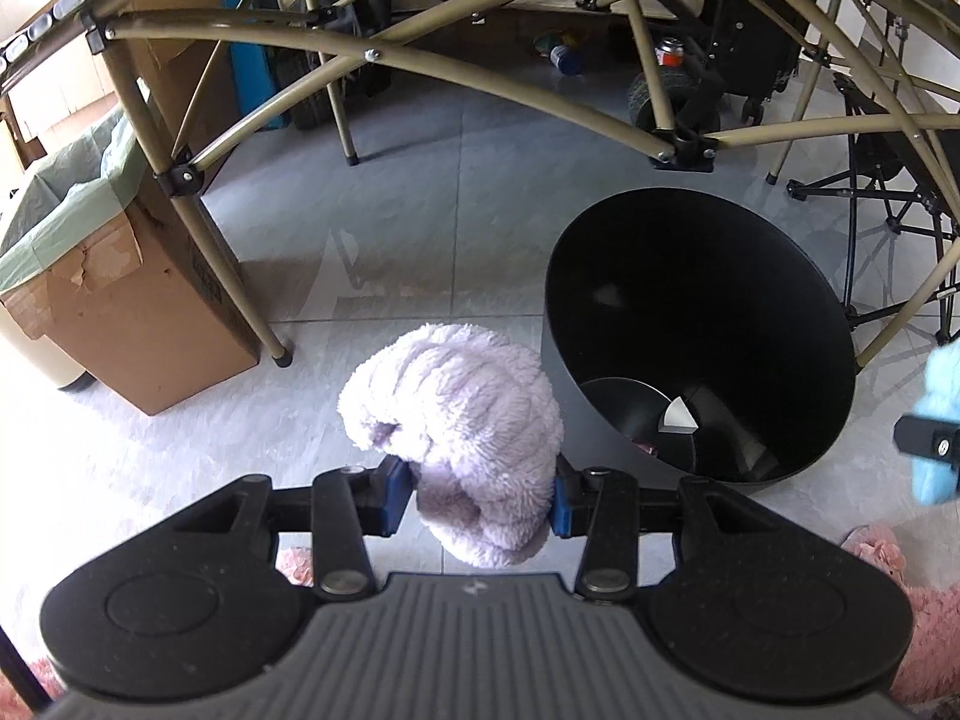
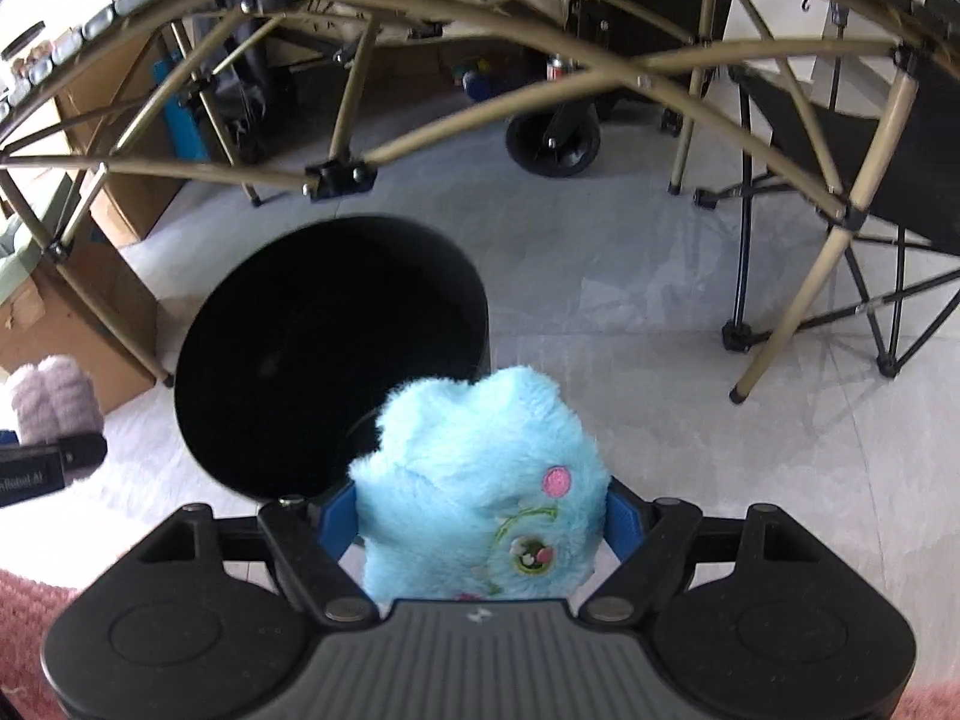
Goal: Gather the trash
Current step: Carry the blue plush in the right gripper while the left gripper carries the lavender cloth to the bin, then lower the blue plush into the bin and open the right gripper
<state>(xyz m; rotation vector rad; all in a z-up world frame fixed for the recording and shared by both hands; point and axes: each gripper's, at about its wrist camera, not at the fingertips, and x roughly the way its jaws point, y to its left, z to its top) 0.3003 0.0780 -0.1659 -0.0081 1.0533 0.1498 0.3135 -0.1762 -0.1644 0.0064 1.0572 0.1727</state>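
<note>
Left gripper (image 1: 483,495) jaws clamp fuzzy lilac plush (image 1: 462,438); right gripper (image 2: 480,525) jaws clamp fluffy blue plush (image 2: 474,480) beside round black bin (image 2: 330,360).

The left hand-held gripper (image 1: 483,501) has a matte black body with two broad rounded lobes, each marked by a shallow circular recess. Between the lobes sits a grey ribbed plate bearing a small pale mark at its far edge. Two flat black link arms run forward from round silver pivot pins, with smaller silver screws at their far ends. Its fingers (image 1: 395,497) are black with blue pads. The right hand-held gripper (image 2: 480,519) is built the same way: black lobes, grey ribbed plate, silver pins and blue-padded fingers (image 2: 341,517).
</note>
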